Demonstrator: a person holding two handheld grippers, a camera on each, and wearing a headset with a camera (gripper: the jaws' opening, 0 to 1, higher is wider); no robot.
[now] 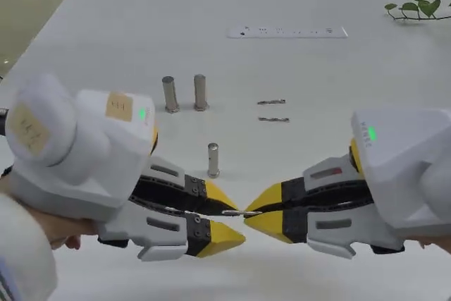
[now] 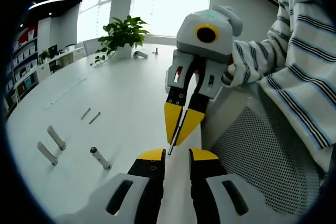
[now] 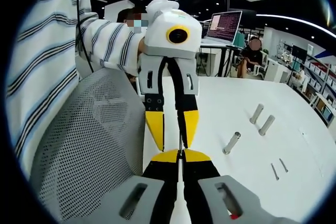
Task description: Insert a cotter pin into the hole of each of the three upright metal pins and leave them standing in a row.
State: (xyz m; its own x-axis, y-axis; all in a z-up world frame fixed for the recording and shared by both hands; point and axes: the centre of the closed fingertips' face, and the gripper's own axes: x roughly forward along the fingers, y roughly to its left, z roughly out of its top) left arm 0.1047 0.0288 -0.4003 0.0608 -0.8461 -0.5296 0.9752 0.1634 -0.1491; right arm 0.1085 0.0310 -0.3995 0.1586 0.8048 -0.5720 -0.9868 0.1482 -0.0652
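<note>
Three upright metal pins stand on the white table: two side by side [image 1: 170,94] [image 1: 200,92] and one nearer [image 1: 213,159]. Two cotter pins [image 1: 271,102] [image 1: 273,119] lie flat to their right. My right gripper [image 1: 246,214] is shut on a third cotter pin [image 1: 232,212], which pokes out toward the left gripper. In the right gripper view this cotter pin [image 3: 180,142] rises from the closed jaws. My left gripper [image 1: 240,221] faces it tip to tip with its jaws open. The pin's free end [image 2: 170,150] reaches the gap between the left gripper's jaws.
A white power strip [image 1: 287,32] lies at the back of the table and a plant [image 1: 421,2] trails in at the far right. A grey mesh chair [image 3: 89,129] stands just off the near table edge. A laptop [image 3: 226,24] sits on a far desk.
</note>
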